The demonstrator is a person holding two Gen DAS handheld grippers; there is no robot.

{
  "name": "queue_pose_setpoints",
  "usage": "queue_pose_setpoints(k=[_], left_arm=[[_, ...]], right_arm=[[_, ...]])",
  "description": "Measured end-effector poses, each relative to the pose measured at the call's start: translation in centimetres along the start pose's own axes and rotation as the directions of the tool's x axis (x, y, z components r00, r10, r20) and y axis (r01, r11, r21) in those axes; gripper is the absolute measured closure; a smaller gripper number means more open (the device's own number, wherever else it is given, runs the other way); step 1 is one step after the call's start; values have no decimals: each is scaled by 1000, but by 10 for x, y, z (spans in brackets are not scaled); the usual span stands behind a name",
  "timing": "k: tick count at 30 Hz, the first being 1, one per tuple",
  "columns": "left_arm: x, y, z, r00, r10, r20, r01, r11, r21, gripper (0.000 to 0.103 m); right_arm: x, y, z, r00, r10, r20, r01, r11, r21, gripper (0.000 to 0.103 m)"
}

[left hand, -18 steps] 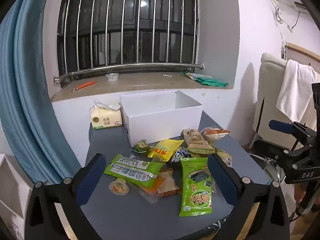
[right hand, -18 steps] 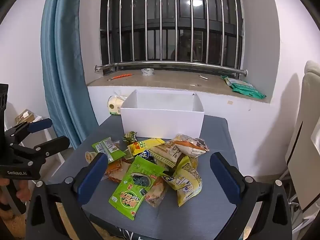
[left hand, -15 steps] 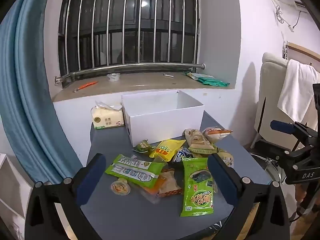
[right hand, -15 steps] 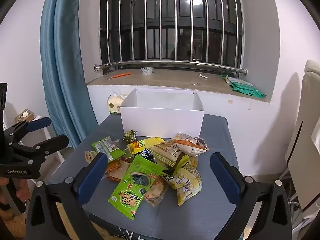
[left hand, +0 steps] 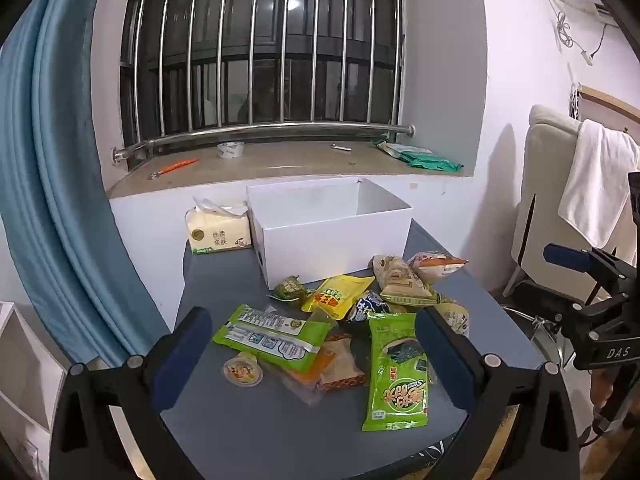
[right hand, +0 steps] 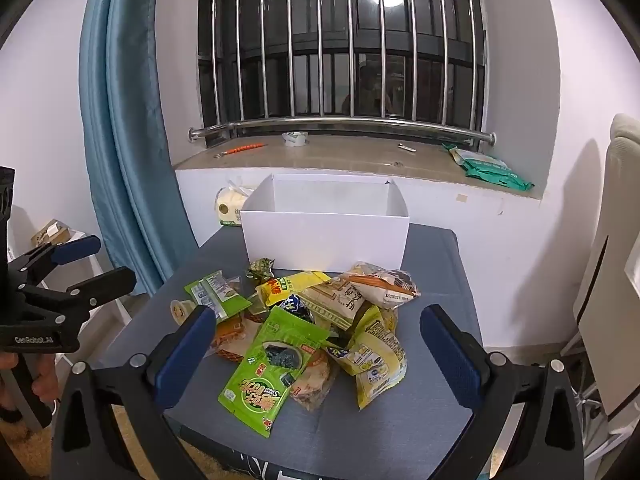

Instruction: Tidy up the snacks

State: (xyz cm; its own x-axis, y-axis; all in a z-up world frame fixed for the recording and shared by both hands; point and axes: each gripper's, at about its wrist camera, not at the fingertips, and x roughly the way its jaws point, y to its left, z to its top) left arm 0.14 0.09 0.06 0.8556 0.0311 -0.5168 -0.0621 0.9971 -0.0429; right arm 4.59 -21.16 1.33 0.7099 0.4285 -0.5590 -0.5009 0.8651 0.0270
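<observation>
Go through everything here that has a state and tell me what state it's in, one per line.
White box: open-topped, upright, no snacks visible inside.
Snack pile: loose on the gray table, not in the box.
Green seaweed packet: lying flat, sealed.
Jelly cup: upright, lid on.
Tissue pack: opened, tissue sticking out.
Left gripper: open, empty.
Right gripper: open, empty.

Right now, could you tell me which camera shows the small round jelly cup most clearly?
The left wrist view: the jelly cup lies fully exposed beside the green packet. In the right wrist view the cup sits farther off, partly hidden behind that claw's left finger.
</observation>
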Motion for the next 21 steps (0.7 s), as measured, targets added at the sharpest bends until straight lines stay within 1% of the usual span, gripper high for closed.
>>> queue_pose_setpoints(k=[5,21], left_arm=[[2,0,-2,1000,-3,-8,3,1000,-3,0],[4,0,-5,1000,-2,-16,2,1000,-3,0]], right_arm=[[0,1,-1,1000,-3,7,3,1000,1,0],[0,1,-3,1000,-3,-6,3,1000,-1,0]])
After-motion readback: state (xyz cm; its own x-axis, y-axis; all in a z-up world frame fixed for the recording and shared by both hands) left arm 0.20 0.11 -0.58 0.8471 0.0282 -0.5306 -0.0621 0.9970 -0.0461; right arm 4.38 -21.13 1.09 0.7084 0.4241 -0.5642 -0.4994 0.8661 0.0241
